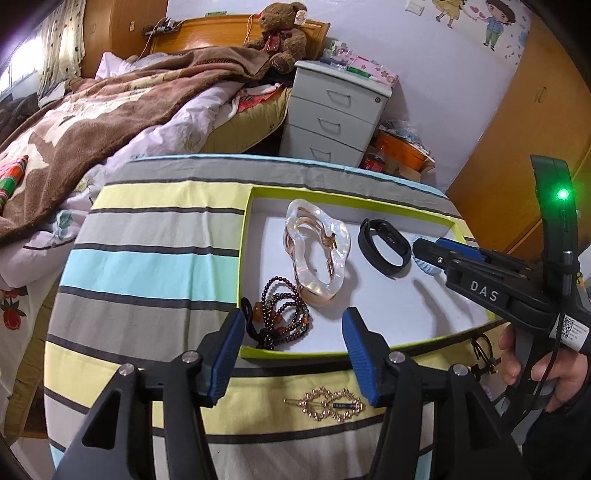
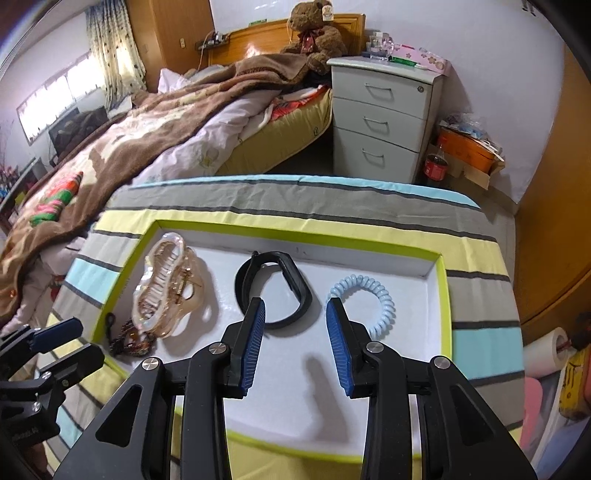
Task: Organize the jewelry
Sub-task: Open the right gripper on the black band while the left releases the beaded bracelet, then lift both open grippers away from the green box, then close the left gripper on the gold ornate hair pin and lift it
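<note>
We see a table with a striped cloth point(image 1: 155, 258) in gray, yellow and blue. On it sits a flat tray point(image 1: 255, 199) with a bright green rim and a white floor.

Inside the tray are four things. A big clear hair claw point(image 1: 317, 251) lies near the middle of the left wrist picture. Just below it, at the tray's lower left corner, is a pile of dark bead bracelets point(image 1: 284, 314), touching the claw's bottom end. To the right of the claw lies a black wristband point(image 1: 384, 247). In the right wrist picture, a light blue coil hair tie point(image 2: 373, 299) lies on the right side of the tray, apart from the wristband.

One thing is not in the tray. A gold hair clip point(image 1: 325, 404) lies on the yellow stripe of the cloth, low in the left wrist picture, just in front of the tray's near rim.

Our left gripper point(image 1: 293, 354) hangs above the near rim. Its blue pads stand wide apart and hold nothing. The beads show between them but lie lower down, untouched.

Our right gripper point(image 2: 295, 343) hangs over the white tray floor. Its pads are apart too, with nothing between them. A hand point(image 1: 546, 365) holds its handle at the right edge of the left wrist picture.

Behind the table we see a bed with a brown blanket point(image 1: 122, 107), a teddy bear point(image 1: 284, 33) and a gray drawer chest point(image 1: 336, 114).
</note>
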